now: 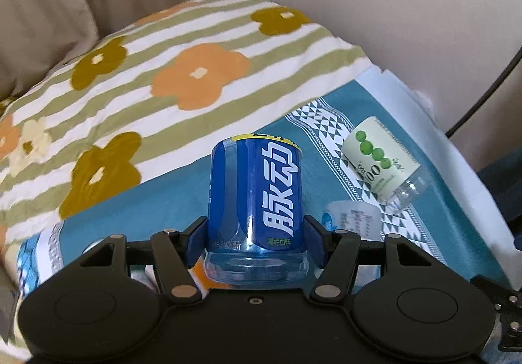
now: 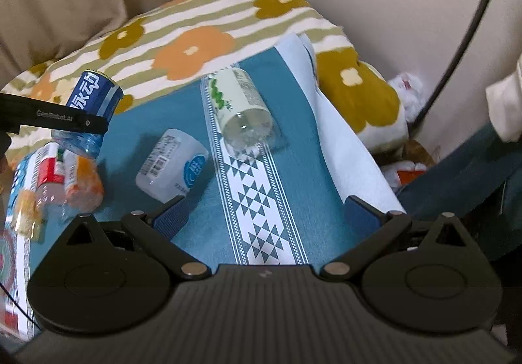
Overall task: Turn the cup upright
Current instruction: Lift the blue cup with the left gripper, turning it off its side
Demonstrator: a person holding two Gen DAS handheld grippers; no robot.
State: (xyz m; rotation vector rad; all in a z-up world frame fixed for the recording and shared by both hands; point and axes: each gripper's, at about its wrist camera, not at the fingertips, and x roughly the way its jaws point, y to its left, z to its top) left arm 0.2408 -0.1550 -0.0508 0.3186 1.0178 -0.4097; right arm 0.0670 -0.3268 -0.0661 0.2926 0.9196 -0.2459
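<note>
My left gripper (image 1: 256,243) is shut on a blue cup (image 1: 256,200) cut from a bottle, with white Chinese lettering. It holds the cup off the teal cloth (image 1: 182,200), tilted; in the right wrist view the same cup (image 2: 93,102) hangs in the left gripper's black fingers (image 2: 65,120) at the far left. My right gripper (image 2: 277,217) is open and empty above the cloth's patterned stripe (image 2: 257,200). A green-labelled clear cup (image 2: 243,106) lies on its side ahead of it; it also shows in the left wrist view (image 1: 378,161).
A white-labelled cup (image 2: 173,165) lies on its side on the cloth. Several orange and red cups (image 2: 65,181) lie at the left. A flowered striped quilt (image 1: 146,76) is heaped behind. A white paper sheet (image 2: 339,135) lies at the cloth's right edge.
</note>
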